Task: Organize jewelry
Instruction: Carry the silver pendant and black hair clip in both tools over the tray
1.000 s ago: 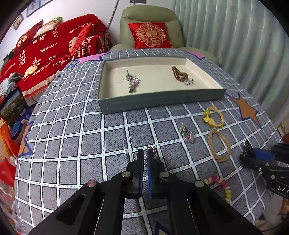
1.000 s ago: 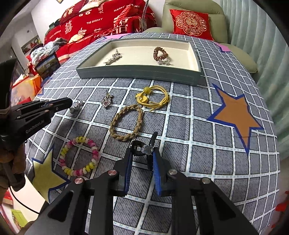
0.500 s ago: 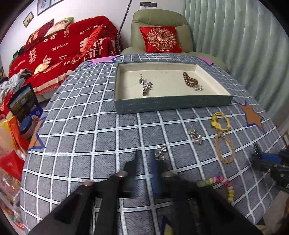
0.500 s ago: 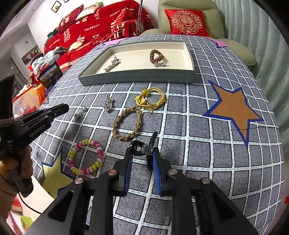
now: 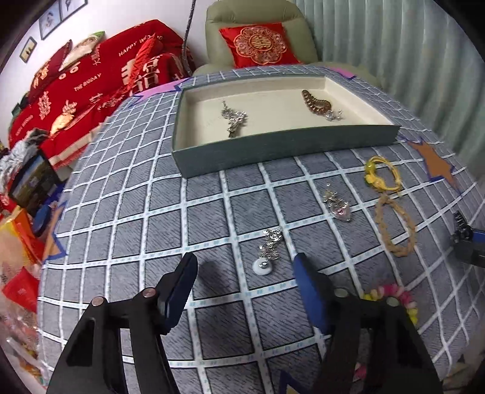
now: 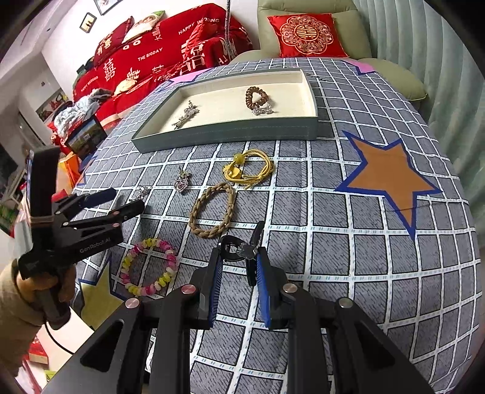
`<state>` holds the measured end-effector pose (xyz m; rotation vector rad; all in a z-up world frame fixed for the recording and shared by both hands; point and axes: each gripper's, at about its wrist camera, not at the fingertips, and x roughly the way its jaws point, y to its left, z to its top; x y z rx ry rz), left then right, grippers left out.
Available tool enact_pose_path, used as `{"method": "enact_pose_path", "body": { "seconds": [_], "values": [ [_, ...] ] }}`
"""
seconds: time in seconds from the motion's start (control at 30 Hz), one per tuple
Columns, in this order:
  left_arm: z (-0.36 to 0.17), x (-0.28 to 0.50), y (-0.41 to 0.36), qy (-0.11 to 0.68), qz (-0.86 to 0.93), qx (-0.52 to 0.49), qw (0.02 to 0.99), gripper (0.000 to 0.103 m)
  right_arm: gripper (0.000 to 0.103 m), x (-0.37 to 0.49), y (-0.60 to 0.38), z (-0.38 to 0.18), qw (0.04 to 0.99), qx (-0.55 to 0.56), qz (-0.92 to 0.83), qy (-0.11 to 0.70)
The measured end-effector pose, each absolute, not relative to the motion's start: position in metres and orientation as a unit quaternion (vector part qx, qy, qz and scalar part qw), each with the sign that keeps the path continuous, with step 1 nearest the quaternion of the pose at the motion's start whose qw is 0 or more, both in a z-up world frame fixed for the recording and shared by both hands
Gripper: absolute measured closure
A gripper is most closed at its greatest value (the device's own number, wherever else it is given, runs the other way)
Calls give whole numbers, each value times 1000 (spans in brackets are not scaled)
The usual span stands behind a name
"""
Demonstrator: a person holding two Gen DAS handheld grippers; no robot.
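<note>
On the checked cloth lies a silver pendant with a white disc [image 5: 266,254], between the fingers of my left gripper [image 5: 244,260]. Its jaws are closing and the pads stand clear of the pendant on both sides. In the right wrist view the left gripper [image 6: 125,200] hangs low over the table's left side, held by a hand. My right gripper [image 6: 239,257] is shut on a small black and silver piece [image 6: 239,248], just above the cloth. The grey tray [image 5: 272,151] at the back holds a silver brooch [image 5: 233,119] and a brown bead bracelet [image 5: 315,103].
Loose on the cloth are a silver heart pendant [image 5: 338,206], a yellow cord bracelet [image 5: 380,178], a braided tan bracelet [image 5: 394,224] and a pastel bead bracelet [image 6: 148,266]. A green armchair [image 6: 303,18] stands behind the table, red bedding to the left.
My left gripper's jaws, shut a second ago, have spread apart and now straddle the silver pendant. It has sunk a little toward the cloth. The right gripper keeps its hold.
</note>
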<state>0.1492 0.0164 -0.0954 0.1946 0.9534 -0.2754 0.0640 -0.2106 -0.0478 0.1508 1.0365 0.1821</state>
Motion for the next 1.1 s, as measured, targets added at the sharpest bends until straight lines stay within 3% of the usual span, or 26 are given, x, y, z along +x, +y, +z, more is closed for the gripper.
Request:
{"method": "enact_pose_path", "body": {
  "seconds": [0.03,0.1,0.13,0.57,1.1],
  "values": [
    [-96,150,17,459,-142,85,873,42,80,64,-211,-47,862,73,87,493],
    [-94,148,17,459,-157,80,871,76,80,64,-212,-47,863,76,87,492],
    [-94,147,15,457,-160,88,871,83,80,64,-212,-46,863,78,87,492],
    [-54,118,19,410,-158,38,898,82,80,70,-219,-31,870,91,89,476],
    [31,174,22,348,-124,-22,929,82,79,149,-238,40,896,86,100,423]
  ]
}}
